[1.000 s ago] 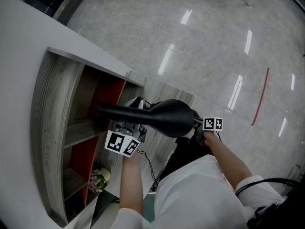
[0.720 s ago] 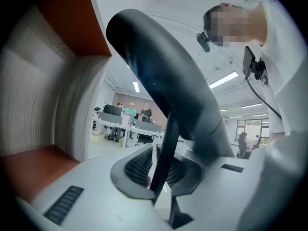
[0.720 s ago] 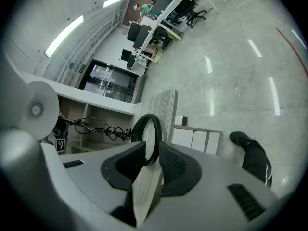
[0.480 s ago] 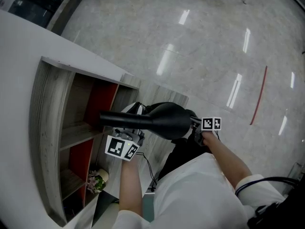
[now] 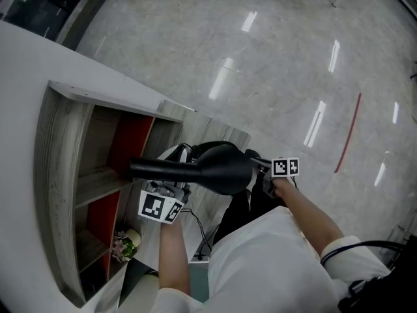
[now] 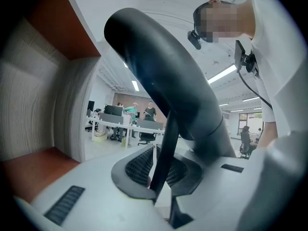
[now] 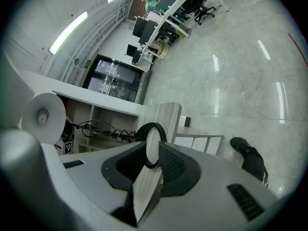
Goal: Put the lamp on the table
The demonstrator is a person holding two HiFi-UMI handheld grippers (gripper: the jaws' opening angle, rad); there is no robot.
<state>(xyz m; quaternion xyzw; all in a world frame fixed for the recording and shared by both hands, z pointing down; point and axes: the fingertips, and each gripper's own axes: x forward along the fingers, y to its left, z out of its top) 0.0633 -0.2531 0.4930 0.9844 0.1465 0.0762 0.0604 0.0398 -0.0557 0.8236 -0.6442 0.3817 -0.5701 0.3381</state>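
I've got the lamp (image 5: 218, 168) carried between both grippers. It lies roughly level in the air in front of the shelf (image 5: 98, 175), above the floor (image 5: 273, 57) and not yet over the white counter (image 5: 29, 109) to its left.

My left gripper (image 5: 168, 186) is closed from below on a thin dark bar (image 6: 163, 153) of the lamp, near the narrow end. In the left gripper view the pads pinch the bar on both sides, with the fat curved body looming over them. My right gripper (image 5: 262, 175) is clamped on a black ring (image 7: 152, 143) at the wide end, pads flat against its edge.

Two grips at opposite ends make sense to me: the lamp is long and looks heavier at one end, so a single pinch would let it swing. Holding it sideways also keeps it off the shelf's edge.

I judge this as mid-carry. The lamp needs lifting over the counter's rim and turning upright before I let go. The grip on the bar looks slim, so the lamp could twist there.
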